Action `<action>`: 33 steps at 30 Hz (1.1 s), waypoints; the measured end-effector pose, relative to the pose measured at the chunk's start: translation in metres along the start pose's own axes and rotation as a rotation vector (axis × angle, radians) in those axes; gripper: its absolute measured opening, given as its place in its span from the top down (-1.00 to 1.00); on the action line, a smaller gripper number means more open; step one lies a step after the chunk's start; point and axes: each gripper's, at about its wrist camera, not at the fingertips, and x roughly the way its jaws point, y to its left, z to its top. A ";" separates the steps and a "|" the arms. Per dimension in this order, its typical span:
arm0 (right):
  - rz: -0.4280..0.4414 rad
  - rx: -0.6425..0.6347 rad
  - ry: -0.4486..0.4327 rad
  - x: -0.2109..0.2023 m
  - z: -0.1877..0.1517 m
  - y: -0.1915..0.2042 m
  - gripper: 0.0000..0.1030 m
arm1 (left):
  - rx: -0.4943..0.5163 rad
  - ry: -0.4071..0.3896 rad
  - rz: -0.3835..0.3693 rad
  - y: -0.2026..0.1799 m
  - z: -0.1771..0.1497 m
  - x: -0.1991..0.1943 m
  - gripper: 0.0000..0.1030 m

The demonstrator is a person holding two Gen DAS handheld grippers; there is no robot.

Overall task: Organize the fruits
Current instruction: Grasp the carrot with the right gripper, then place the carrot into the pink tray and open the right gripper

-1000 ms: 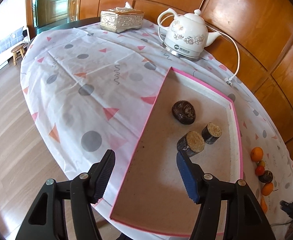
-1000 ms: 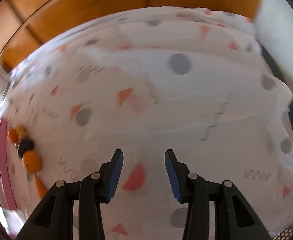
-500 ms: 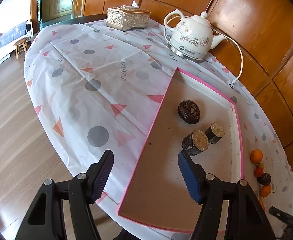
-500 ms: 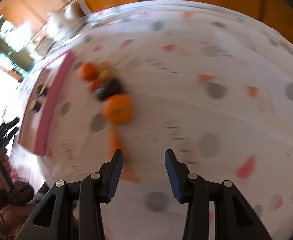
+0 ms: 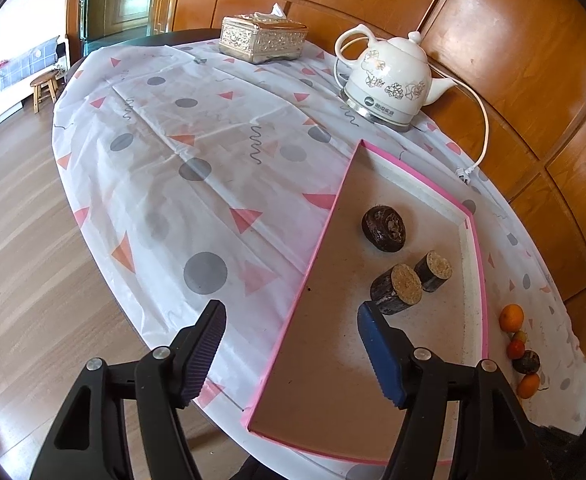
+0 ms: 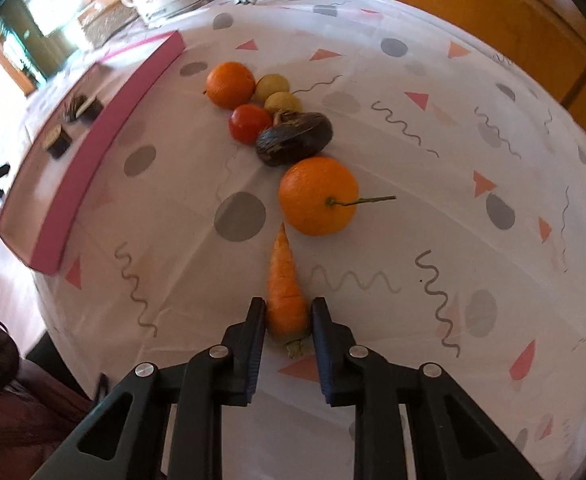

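In the right wrist view my right gripper (image 6: 287, 322) has its fingers around the thick end of a carrot (image 6: 285, 284) that lies on the tablecloth, both pads touching it. Beyond it in a row lie a large orange (image 6: 317, 196), a dark fruit (image 6: 293, 138), a red tomato (image 6: 250, 122), two small yellow fruits (image 6: 272, 85) and a second orange (image 6: 230, 84). A pink-edged tray (image 6: 105, 128) is to the left. In the left wrist view my left gripper (image 5: 291, 354) is open and empty over the tray's near edge (image 5: 293, 308), which holds three dark round pieces (image 5: 397, 288).
A white kettle (image 5: 389, 80) with its cord and a gold tissue box (image 5: 263, 38) stand at the far side of the round table. The fruit row also shows in the left wrist view (image 5: 523, 350), right of the tray. The wood floor lies to the left.
My right gripper swung round to the fruit row, moved down to the carrot and narrowed onto its thick end. My left gripper drew back slightly and stayed open.
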 end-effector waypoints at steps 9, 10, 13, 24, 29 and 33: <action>-0.006 0.044 -0.030 0.001 -0.005 0.005 0.56 | -0.003 0.000 -0.013 -0.002 0.000 -0.001 -0.34; 0.006 0.055 -0.034 0.000 -0.006 0.005 0.56 | -0.003 -0.001 -0.016 -0.001 0.000 -0.001 -0.34; 0.053 0.059 -0.052 -0.006 -0.009 0.010 0.57 | 0.000 -0.002 -0.016 -0.001 -0.001 -0.001 -0.34; 0.222 -0.065 -0.140 -0.034 0.024 0.080 0.57 | -0.017 0.009 -0.022 0.003 -0.001 0.002 -0.34; 0.285 -0.126 -0.179 -0.041 0.047 0.116 0.57 | -0.027 0.008 -0.027 0.005 -0.002 0.003 -0.34; 0.308 -0.171 -0.189 -0.043 0.065 0.144 0.57 | -0.047 0.009 -0.025 0.012 0.000 0.004 -0.34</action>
